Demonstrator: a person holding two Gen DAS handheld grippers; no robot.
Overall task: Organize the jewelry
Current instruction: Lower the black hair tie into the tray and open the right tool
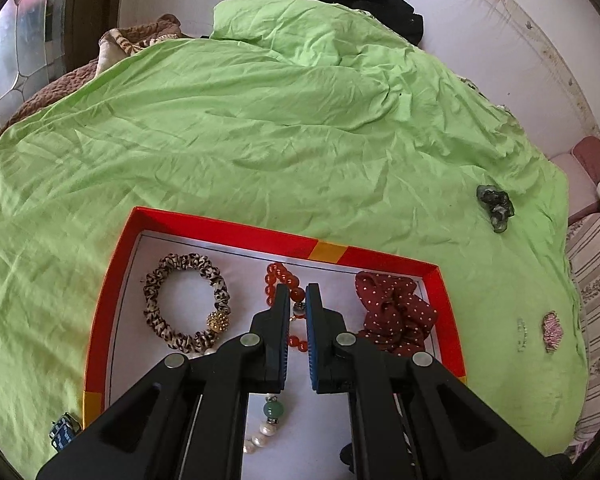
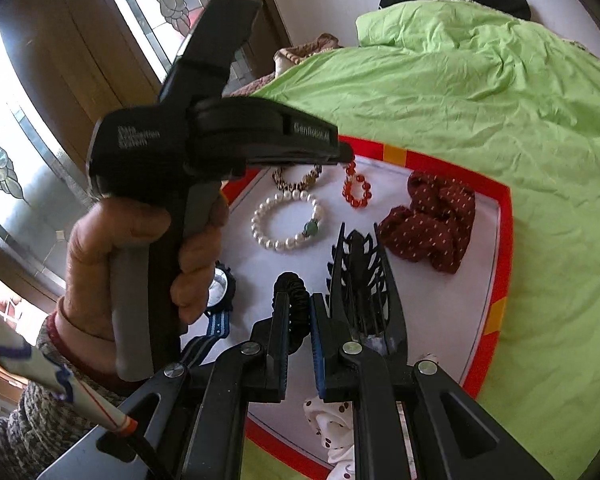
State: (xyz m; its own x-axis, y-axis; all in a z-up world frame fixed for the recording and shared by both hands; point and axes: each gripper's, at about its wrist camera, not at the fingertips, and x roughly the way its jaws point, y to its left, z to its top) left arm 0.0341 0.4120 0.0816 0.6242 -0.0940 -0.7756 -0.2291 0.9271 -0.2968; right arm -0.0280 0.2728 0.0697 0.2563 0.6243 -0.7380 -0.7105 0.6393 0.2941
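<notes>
A red-rimmed tray (image 1: pixel 236 226) (image 2: pixel 504 232) with a white floor lies on the green sheet. My left gripper (image 1: pixel 298 300) (image 2: pixel 346 156) hangs over its middle, shut on a red bead bracelet (image 1: pixel 278 276) (image 2: pixel 356 190) that dangles from the tips onto the tray floor. My right gripper (image 2: pixel 300 308) is over the tray's near part, shut on a black coiled hair tie (image 2: pixel 296 300). In the tray lie a leopard scrunchie (image 1: pixel 186 302) (image 2: pixel 296 178), a pearl bracelet (image 2: pixel 286 220) (image 1: pixel 266 424), a dark red dotted scrunchie (image 1: pixel 394 312) (image 2: pixel 432 224) and a black hair claw (image 2: pixel 360 272).
On the sheet to the right lie a dark green hair clip (image 1: pixel 496 204), a clear bead bracelet (image 1: pixel 521 334) and a pink piece (image 1: pixel 552 330). A blue-strapped watch (image 1: pixel 62 434) (image 2: pixel 220 284) sits by the tray's left edge. A white dotted scrunchie (image 2: pixel 332 428) lies under my right gripper.
</notes>
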